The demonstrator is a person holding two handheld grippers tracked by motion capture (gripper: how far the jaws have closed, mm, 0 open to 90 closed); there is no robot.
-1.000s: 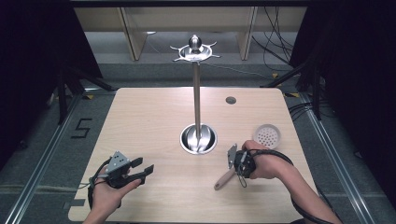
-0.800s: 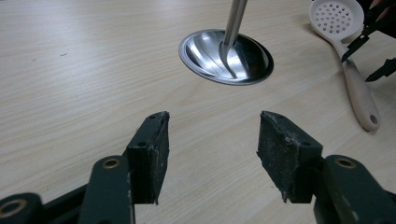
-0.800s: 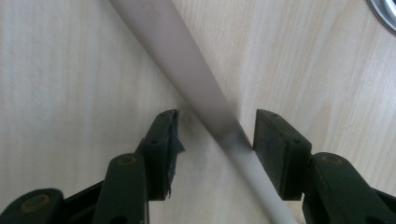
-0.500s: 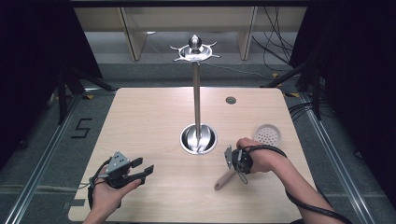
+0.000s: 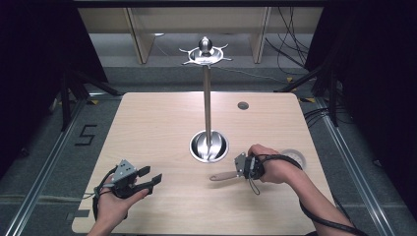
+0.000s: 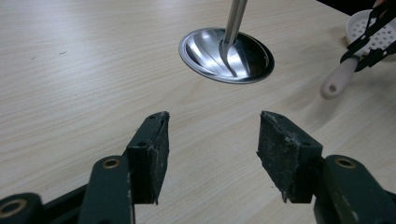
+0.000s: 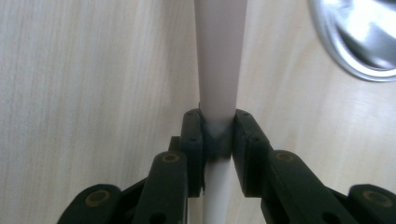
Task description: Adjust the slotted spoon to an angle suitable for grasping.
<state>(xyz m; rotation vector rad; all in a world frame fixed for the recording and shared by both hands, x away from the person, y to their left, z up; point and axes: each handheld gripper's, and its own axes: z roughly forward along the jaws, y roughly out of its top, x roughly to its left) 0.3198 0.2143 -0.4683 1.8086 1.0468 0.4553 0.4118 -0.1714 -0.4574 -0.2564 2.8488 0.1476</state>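
A white skimmer lies at the table's right, its perforated head (image 5: 296, 156) behind the person's right hand and its handle (image 5: 222, 176) pointing left. My right gripper (image 5: 242, 167) is shut on that handle (image 7: 219, 56); its jaws have just been closing with the handle between them, and the pads now press on both sides of it. At the front left my left gripper (image 5: 150, 176) is held open over bare wood. In the left gripper view its jaws (image 6: 212, 126) stand wide apart, with the skimmer handle (image 6: 338, 79) at the far right.
A tall metal stand rises from a round dished base (image 5: 209, 146) at the table's middle, with a pole (image 5: 207, 98) and a hooked top (image 5: 205, 51). The base (image 6: 226, 55) lies ahead of the left gripper. A small dark hole (image 5: 243, 105) marks the far right.
The right gripper's jaws have closed onto the skimmer handle, and the handle's free end has swung from down-left to nearly straight left. The left gripper has stayed put.
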